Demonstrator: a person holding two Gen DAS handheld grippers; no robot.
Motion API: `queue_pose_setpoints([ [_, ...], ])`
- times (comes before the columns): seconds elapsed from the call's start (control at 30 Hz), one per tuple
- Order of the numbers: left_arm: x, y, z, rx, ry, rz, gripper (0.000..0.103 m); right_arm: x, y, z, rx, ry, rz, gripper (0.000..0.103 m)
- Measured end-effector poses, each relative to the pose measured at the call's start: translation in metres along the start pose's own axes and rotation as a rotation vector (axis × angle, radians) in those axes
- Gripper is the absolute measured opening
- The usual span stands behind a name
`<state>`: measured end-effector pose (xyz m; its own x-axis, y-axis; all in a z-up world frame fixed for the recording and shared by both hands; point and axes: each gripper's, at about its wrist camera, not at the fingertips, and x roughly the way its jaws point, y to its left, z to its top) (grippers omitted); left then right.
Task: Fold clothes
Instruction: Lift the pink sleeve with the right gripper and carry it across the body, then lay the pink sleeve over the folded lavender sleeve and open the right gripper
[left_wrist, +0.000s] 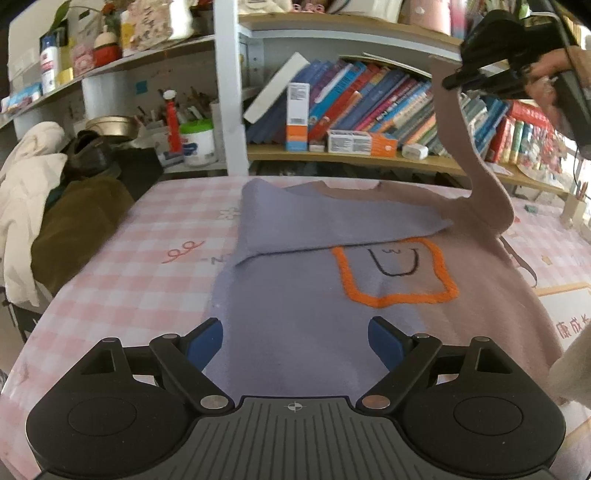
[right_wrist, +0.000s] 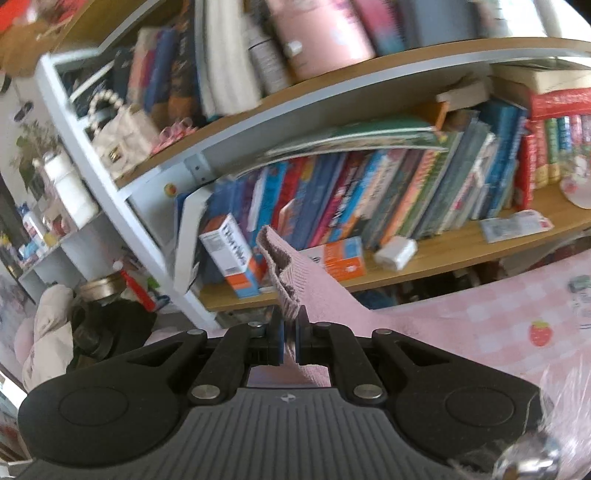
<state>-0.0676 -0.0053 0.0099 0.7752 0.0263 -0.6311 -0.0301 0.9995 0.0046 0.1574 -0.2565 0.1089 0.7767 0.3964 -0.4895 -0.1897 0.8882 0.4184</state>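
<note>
Pink sleeve (left_wrist: 476, 177), long axis near upright, is gripped by right tongs (right_wrist: 290, 341) above sweater (left_wrist: 314, 295); left tongs (left_wrist: 295, 343) gape empty.

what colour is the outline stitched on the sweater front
Orange outline on the sweater, clearest in the left wrist view.

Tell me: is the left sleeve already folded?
Yes. The left sleeve lies flat across the sweater; the right gripper holds the other lifted.

Counter (left_wrist: 122, 266) covered in pink checked cloth. Behind it, a wood-and-white bookshelf (left_wrist: 354, 157) packed with books (left_wrist: 373, 99). Cream coat (left_wrist: 26, 192) piled at left.
</note>
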Motion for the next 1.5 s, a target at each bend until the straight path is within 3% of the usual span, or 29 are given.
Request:
queue_pose_setpoints([
  [0.43,-0.005,0.034,-0.008,-0.024,0.011,0.040,0.089,0.073,0.074,-0.055,-0.120,0.126,0.004,0.005],
  [0.93,-0.003,0.048,-0.016,-0.031,0.051,0.058,0.090,0.126,0.096,-0.113,-0.187,0.317,-0.025,0.006],
  [1.03,-0.004,0.049,-0.016,-0.031,0.052,0.063,0.090,0.137,0.093,-0.126,-0.162,0.375,-0.029,0.012],
  [1.07,-0.005,0.048,-0.016,-0.029,0.052,0.064,0.090,0.140,0.092,-0.130,-0.150,0.395,-0.028,0.018],
  [1.1,-0.006,0.048,-0.017,-0.028,0.053,0.066,0.090,0.142,0.090,-0.133,-0.135,0.418,-0.018,0.036],
  [1.2,-0.008,0.048,-0.018,-0.026,0.051,0.068,0.090,0.141,0.091,-0.141,-0.125,0.441,0.016,0.055],
  [1.37,-0.007,0.046,-0.015,-0.026,0.048,0.070,0.090,0.120,0.087,-0.138,-0.088,0.426,0.091,0.062],
  [1.5,-0.002,0.045,-0.012,-0.031,0.056,0.071,0.090,0.091,0.077,-0.129,-0.101,0.390,0.090,0.064],
])
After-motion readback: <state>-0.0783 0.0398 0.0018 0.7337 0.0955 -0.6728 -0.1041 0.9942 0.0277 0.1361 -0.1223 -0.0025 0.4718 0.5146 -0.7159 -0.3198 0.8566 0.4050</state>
